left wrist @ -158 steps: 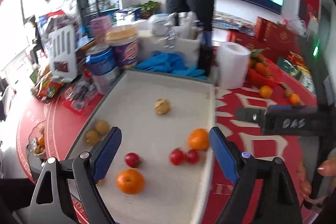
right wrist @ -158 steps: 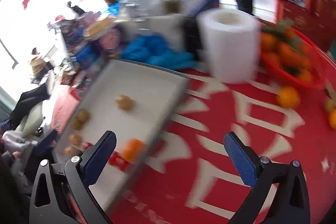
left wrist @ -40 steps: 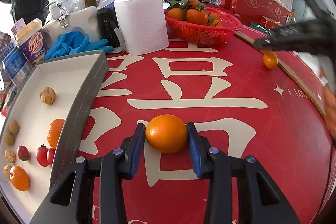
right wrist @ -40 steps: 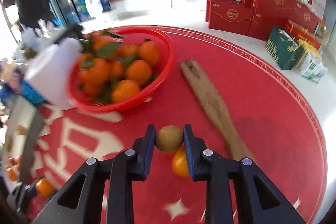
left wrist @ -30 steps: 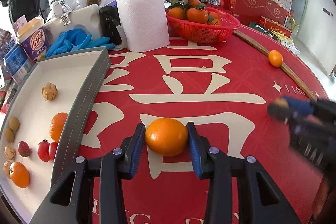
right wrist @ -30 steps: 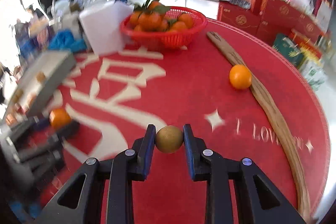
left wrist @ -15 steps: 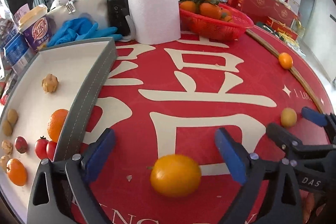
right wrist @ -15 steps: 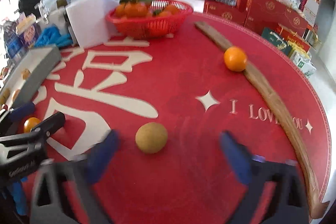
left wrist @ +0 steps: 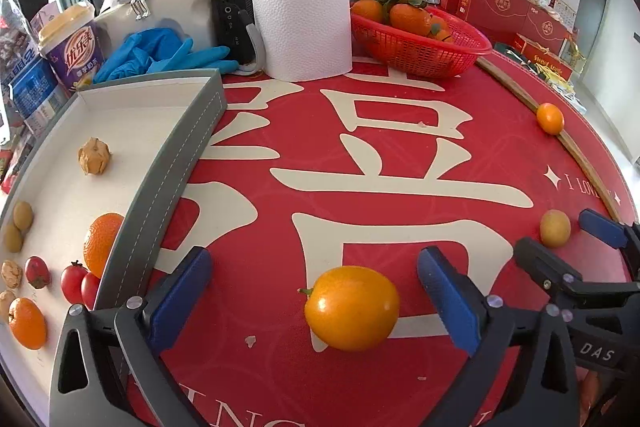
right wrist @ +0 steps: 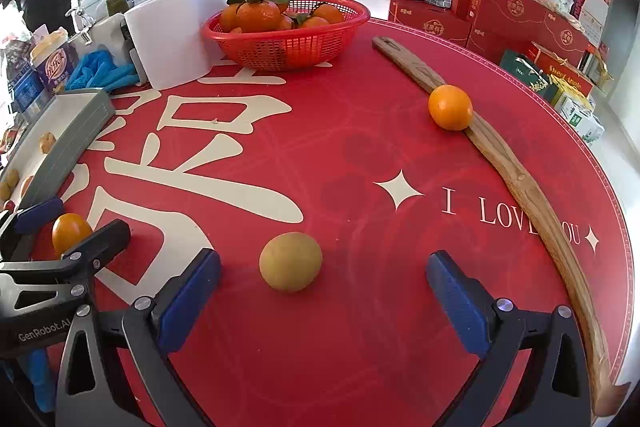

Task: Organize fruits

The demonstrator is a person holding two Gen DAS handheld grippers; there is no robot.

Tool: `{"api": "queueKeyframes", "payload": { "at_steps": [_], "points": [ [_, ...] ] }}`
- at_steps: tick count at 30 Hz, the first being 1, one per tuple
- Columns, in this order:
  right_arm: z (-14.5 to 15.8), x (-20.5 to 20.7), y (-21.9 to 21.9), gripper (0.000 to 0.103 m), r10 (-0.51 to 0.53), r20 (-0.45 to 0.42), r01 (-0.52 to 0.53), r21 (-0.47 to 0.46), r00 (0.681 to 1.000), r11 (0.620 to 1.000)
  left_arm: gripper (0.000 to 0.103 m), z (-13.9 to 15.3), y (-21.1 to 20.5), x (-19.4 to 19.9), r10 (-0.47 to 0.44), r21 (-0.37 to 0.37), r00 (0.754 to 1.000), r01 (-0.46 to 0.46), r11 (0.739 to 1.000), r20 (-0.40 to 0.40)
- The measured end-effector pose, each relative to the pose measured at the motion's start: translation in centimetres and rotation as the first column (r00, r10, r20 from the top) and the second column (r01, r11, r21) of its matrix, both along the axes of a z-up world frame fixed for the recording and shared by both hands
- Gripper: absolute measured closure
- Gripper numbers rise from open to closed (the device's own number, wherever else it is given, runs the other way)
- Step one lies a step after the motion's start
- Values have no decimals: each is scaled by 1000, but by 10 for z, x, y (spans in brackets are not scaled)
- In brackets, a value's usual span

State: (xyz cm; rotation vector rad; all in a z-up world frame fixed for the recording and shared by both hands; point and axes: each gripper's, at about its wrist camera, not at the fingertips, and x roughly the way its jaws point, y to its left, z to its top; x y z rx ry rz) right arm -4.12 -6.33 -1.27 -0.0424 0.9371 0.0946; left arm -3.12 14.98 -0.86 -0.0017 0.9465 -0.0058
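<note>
My left gripper [left wrist: 316, 293] is open, with an orange [left wrist: 352, 308] lying on the red mat between its blue pads, untouched. My right gripper [right wrist: 322, 289] is open around a round yellow-brown fruit [right wrist: 290, 261] resting on the mat. The orange also shows in the right wrist view [right wrist: 70, 231], and the yellow fruit in the left wrist view [left wrist: 554, 228]. A white tray with a grey rim [left wrist: 176, 167] at the left holds oranges, small tomatoes, walnuts and other small fruit. Another orange [right wrist: 450, 107] lies against a wooden stick [right wrist: 520, 183].
A red basket [right wrist: 288, 39] of leafy oranges stands at the back, beside a paper towel roll [left wrist: 302, 23]. Blue gloves [left wrist: 160, 53], a cup [left wrist: 72, 49] and bottles crowd the back left. Red gift boxes [right wrist: 508, 15] line the far right. The round table's edge curves at right.
Both grippers opened and let go: the orange and the yellow fruit, held half a second to one second ago, now rest on the mat. Both grippers have drawn back slightly.
</note>
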Motion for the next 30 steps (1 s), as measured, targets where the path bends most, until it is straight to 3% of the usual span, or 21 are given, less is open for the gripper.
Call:
{"api": "queueKeyframes", "payload": {
  "at_steps": [30],
  "points": [
    [1,-2,-2,0,-23,0,23,-3,1000,1000,1,0,0,0,1,0,1000,-1,1000,0]
  ]
}}
